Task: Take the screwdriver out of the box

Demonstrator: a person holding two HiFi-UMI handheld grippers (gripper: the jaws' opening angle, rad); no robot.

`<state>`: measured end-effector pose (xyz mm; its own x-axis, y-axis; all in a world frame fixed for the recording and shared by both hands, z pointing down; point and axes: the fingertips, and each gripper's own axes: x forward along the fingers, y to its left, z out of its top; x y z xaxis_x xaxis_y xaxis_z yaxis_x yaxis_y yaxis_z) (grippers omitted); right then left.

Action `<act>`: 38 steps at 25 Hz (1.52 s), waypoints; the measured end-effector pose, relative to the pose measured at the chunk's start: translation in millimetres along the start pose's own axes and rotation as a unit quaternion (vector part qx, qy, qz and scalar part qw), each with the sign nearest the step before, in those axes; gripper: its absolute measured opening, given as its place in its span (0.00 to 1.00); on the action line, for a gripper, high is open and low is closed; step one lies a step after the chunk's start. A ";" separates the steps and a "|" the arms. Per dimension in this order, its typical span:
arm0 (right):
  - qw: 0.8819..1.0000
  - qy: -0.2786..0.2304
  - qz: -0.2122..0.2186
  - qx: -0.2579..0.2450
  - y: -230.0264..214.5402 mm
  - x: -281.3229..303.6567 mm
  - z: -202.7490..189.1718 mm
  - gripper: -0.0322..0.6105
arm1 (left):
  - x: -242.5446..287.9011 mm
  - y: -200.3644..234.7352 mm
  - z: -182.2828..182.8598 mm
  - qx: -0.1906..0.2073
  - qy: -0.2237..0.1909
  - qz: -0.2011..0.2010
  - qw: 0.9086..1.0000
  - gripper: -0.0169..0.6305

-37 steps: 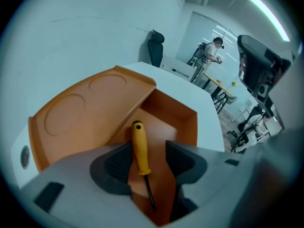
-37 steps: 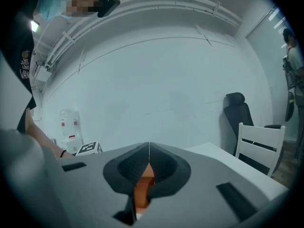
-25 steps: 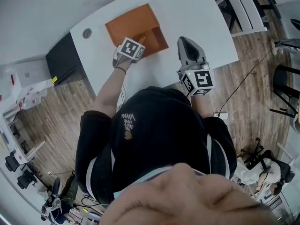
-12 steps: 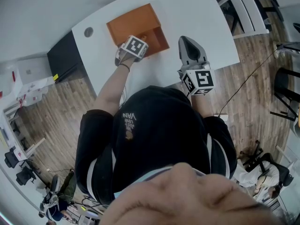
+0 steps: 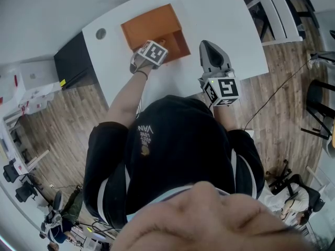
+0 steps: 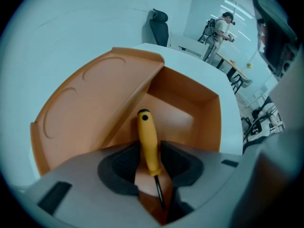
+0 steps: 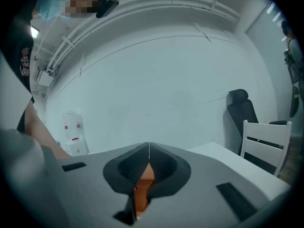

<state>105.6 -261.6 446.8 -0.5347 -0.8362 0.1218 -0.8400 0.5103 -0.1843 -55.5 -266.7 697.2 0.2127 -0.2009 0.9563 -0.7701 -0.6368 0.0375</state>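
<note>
While the head view looks down past the person's dark shirt, the left tongs point steeply down into the open part of an orange box on the white table. The right tongs hover just beside the box, over bare table, lying nearly level.

From the left gripper view, the screwdriver lies inside the box, on the floor of its open compartment, next to a flat, slanting orange panel. Its yellow handle runs away from the camera and its dark shaft points back toward it. The left tongs are closing, and their dark pads sit right against either side of the handle's lower end, so the handle fills the gap.

From the right gripper view, the right tongs are narrow, pad tips pressed together with nothing between them. Beyond them stand a pale wall, a dark office chair and a white chair.
</note>
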 end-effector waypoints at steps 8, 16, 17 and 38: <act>1.000 0.003 0.010 0.005 4.7 3.3 -2.5 0.07 | 1.8 -1.9 -2.8 -0.005 0.011 0.000 1.000 0.24; 1.000 0.006 0.016 0.004 7.3 6.2 -3.4 0.07 | 1.2 1.9 -3.8 -0.022 -0.003 0.002 1.000 0.21; 1.000 0.006 0.016 0.003 7.1 6.2 -3.4 0.07 | 1.6 2.5 -3.3 -0.022 -0.005 0.003 1.000 0.21; 1.000 0.006 0.026 -0.011 20.7 1.0 2.7 0.07 | -11.7 0.4 1.1 -0.018 -0.031 0.000 0.999 0.18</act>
<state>87.8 -252.4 440.5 -0.5784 -0.8063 0.1236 -0.8129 0.5570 -0.1701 -57.6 -265.4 685.8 0.2485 -0.2466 0.9367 -0.7906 -0.6104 0.0490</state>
